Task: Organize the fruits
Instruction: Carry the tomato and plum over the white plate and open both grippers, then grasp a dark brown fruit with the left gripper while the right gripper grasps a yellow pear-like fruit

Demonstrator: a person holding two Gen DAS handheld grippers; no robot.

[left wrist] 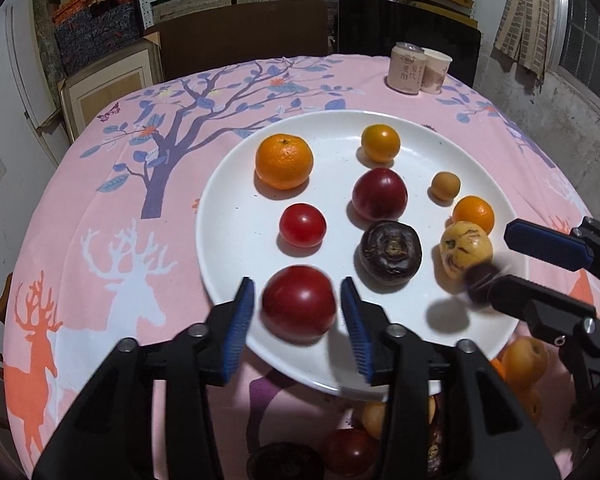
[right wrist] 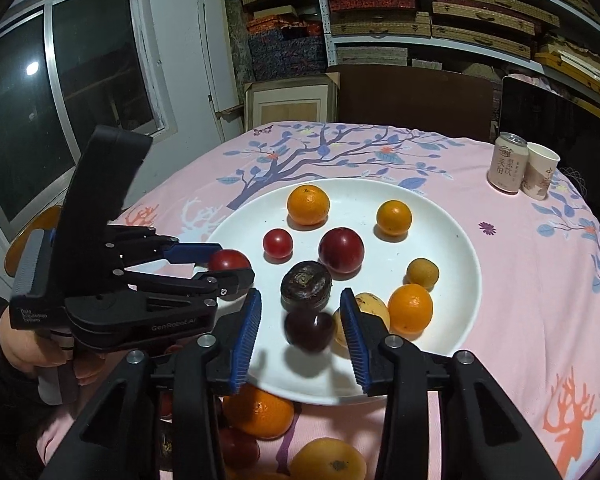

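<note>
Stood over the near rim of a wide white ceramic plate (left wrist: 228,216) on a bench draped in a pink cloth printed with a blue tree and deer (left wrist: 100,208). Left gripper (left wrist: 298,308) hung with jaws spread wide, blue pads either side of a large, slightly blurred red plum (left wrist: 299,302) and apart from its skin, so held nothing. Right gripper (right wrist: 305,326) likewise kept jaws wide open around a small dark purple fruit (right wrist: 309,329), blurred and clear of both pads, above a shadow on the plate; whether it touched the plate could not be told. Lay elsewhere on the plate: a big dimpled orange mandarin (left wrist: 284,161) at the far left, a smaller smooth orange (left wrist: 380,143) at the far side, a dark red plum (left wrist: 379,194) in the middle, a small bright red tomato-like fruit (left wrist: 302,225) left of it, a wrinkled dark brown round fruit (left wrist: 390,249) just beside the plum, a small tan apricot-like fruit (left wrist: 445,186), another small orange (left wrist: 473,214), and a yellow fruit with brown scars (left wrist: 465,249) touching that orange. Waited off the plate, on the cloth at the near edge, more oranges and red fruits (right wrist: 258,412). Stood well apart at the far right a pale drink can (left wrist: 407,68) touching a paper cup (left wrist: 435,71).
</note>
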